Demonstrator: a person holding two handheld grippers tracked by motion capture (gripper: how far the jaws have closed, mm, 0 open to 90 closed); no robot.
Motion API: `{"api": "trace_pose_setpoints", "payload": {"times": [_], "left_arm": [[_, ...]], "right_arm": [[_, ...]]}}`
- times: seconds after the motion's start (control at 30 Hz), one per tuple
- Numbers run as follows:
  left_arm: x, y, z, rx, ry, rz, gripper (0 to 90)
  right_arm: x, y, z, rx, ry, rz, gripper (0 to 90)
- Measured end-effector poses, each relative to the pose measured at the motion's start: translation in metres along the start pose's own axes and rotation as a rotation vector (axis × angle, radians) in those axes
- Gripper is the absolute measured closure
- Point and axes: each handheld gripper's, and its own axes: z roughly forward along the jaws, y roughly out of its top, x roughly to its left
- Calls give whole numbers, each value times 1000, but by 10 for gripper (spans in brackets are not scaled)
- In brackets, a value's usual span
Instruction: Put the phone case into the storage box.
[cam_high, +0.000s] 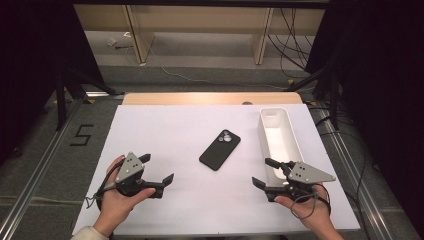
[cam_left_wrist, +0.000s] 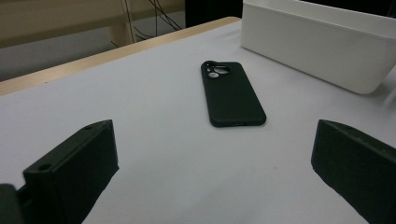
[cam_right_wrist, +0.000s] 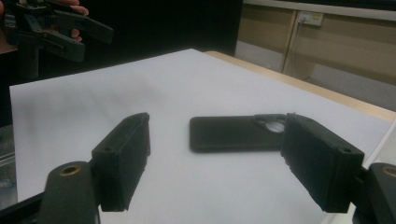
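Observation:
A black phone (cam_high: 220, 149) lies camera side up in the middle of the white table top (cam_high: 165, 130), at a slant. My left gripper (cam_high: 158, 168) rests near the front left, held in a hand, its jaws open and aimed at the phone (cam_left_wrist: 232, 95) with bare table between them. My right gripper (cam_high: 262, 172) sits at the front right beside the white bin (cam_high: 280, 142), open and empty. In the right gripper view the phone (cam_right_wrist: 233, 134) lies just beyond the open jaws, partly hidden behind the right one. The left gripper (cam_right_wrist: 56, 30) appears far off there.
The long white bin (cam_left_wrist: 317, 46) stands empty along the table's right side, close to the right hand. A wooden strip (cam_high: 210, 98) edges the far side of the table. Cables and stand legs lie on the floor beyond (cam_high: 295, 55).

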Motion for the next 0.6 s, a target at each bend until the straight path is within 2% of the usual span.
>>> {"api": "trace_pose_setpoints", "payload": {"times": [0.13,0.27,0.3,0.37,0.4,0.43,0.47,0.5,0.53,0.6], "left_arm": [[-1,0,0,0,-7,7,2],[0,0,0,-3,-6,7,2],[0,0,-1,-3,-6,6,3],[-1,1,-1,-4,-8,3,4],[-1,1,-1,-4,-8,3,5],[-1,1,-1,-4,-6,5,5],[-1,1,0,-3,-8,6,7],[-1,1,0,-3,-9,7,7],[-1,1,1,0,-14,9,9],[-3,1,2,-1,-18,9,11]], "right_arm": [[0,0,0,0,-3,-2,269],[2,0,2,-5,-1,2,322],[2,-1,4,-6,-8,0,425],[4,1,6,3,-8,-11,561],[4,1,6,3,-8,-11,561],[5,3,8,10,-13,-26,639],[9,7,13,45,-4,-63,793],[9,7,13,45,-4,-63,793],[11,8,15,58,-8,-79,831],[16,11,26,88,14,-92,900]]}}
